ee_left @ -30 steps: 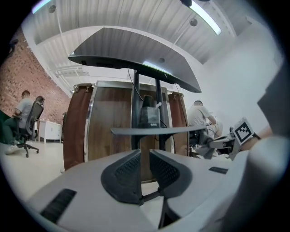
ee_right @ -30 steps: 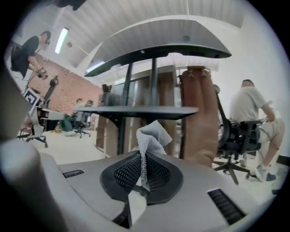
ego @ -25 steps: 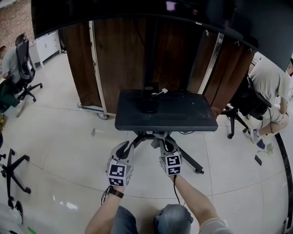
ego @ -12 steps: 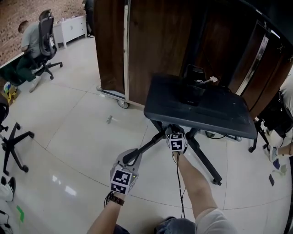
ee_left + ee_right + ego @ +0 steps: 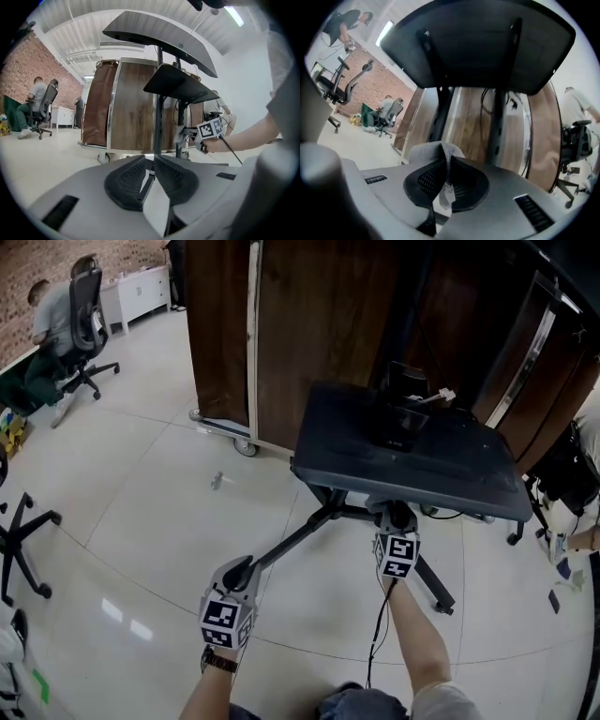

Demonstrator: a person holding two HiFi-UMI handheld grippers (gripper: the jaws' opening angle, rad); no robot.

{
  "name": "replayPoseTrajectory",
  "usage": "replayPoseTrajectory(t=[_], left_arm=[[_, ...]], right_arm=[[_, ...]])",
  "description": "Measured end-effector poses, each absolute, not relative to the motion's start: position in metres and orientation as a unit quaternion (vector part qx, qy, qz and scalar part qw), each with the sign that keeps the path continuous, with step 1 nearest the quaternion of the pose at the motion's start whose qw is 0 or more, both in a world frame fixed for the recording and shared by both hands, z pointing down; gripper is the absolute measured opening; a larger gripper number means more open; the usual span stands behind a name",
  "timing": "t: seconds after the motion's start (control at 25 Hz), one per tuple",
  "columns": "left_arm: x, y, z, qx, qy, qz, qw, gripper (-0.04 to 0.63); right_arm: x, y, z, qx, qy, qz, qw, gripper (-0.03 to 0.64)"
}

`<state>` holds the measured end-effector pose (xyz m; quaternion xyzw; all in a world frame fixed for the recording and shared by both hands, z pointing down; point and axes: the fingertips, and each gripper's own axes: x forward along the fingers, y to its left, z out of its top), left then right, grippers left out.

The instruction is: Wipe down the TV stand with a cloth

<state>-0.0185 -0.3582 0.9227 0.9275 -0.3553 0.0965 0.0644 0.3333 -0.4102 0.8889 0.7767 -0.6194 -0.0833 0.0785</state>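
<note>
The TV stand has a dark shelf (image 5: 441, 474) on a black post, with splayed legs (image 5: 295, 542) on the pale floor. My right gripper (image 5: 395, 518) sits just below the shelf's front edge, shut on a grey cloth (image 5: 435, 151) that bunches up above the jaws. In the right gripper view (image 5: 446, 161) the shelf's underside (image 5: 478, 42) fills the top. My left gripper (image 5: 240, 569) hangs low beside the left leg, shut with nothing in it (image 5: 151, 161). From it I see the stand's shelf (image 5: 180, 84), the screen above and the right gripper's marker cube (image 5: 209, 129).
A black box (image 5: 403, 418) and a white plug (image 5: 442, 396) lie on the shelf. Behind stands a wooden partition on casters (image 5: 281, 334). A seated person and office chair (image 5: 80, 306) are far left, a chair base (image 5: 23, 545) nearer. A small scrap (image 5: 217, 481) lies on the floor.
My right gripper has gone forward with the cloth, from low by the legs to under the shelf's front edge. My left gripper has dropped back to the left. My view has swung left.
</note>
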Motion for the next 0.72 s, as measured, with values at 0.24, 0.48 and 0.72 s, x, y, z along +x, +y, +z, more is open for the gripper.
replayPoseTrajectory(t=[0.24,0.48,0.72], left_arm=[[0.025,-0.353,0.934,0.941,-0.318,0.094,0.074,0.086],[0.037,-0.353,0.943,0.943,-0.309,0.107,0.059,0.087],[-0.007,-0.367,0.950,0.933,-0.339,0.112,0.045,0.086]], right_arm=[[0.442,-0.411,0.961,0.820,-0.544,0.014,0.178,0.003],[0.375,-0.392,1.036,0.757,-0.620,0.040,0.205,0.003],[0.224,-0.471,1.042,0.654,-0.725,0.023,0.215,0.005]])
